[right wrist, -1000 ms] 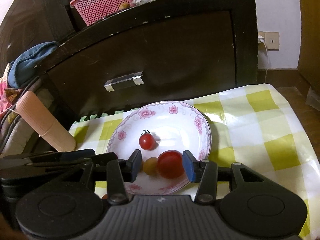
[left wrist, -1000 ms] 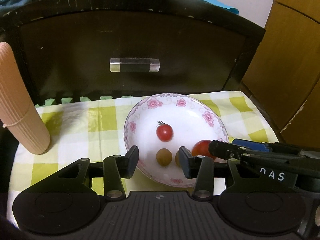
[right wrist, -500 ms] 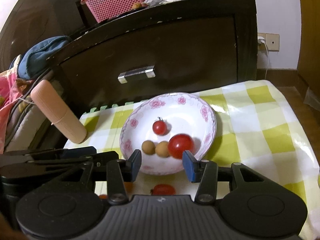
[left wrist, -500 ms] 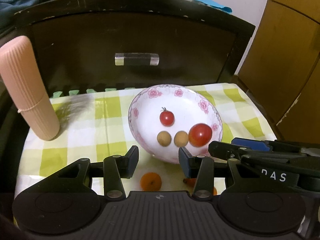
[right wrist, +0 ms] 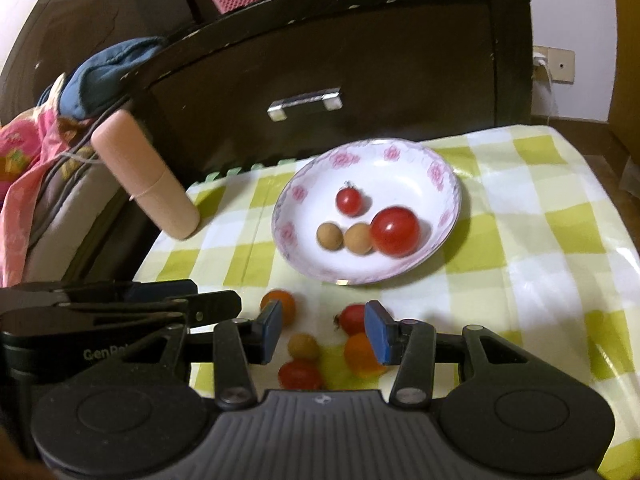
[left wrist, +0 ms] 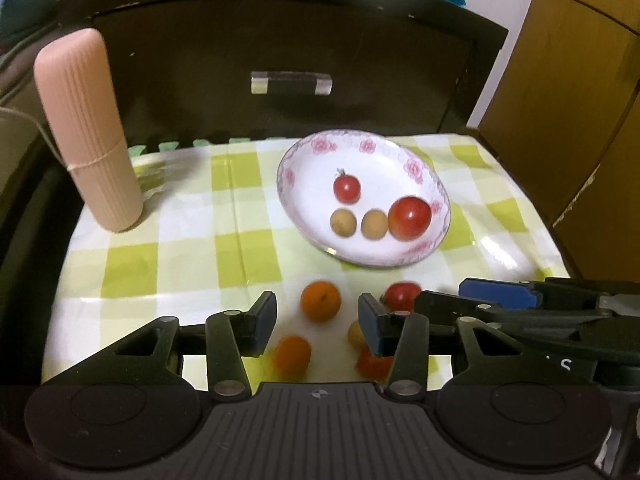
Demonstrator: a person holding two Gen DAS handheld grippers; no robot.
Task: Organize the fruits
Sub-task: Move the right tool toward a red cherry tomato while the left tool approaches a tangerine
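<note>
A checked tablecloth [left wrist: 188, 248] carries the floral plate [left wrist: 304, 152] near its back edge, holding two tomatoes and two longans. Loose fruit lies toward the front edge. The left gripper [left wrist: 316, 316], jaws just widening, and right gripper [right wrist: 324, 328] both gape, gripping nothing.

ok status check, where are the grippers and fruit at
Left gripper open, jaws just widened, nothing gripped. Right gripper open, empty. Four fruits in plate; five loose on checked cloth. Nothing in the way.

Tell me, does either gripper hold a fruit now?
No. The left gripper and the right gripper are both open and empty; the loose fruits lie on the cloth.
</note>
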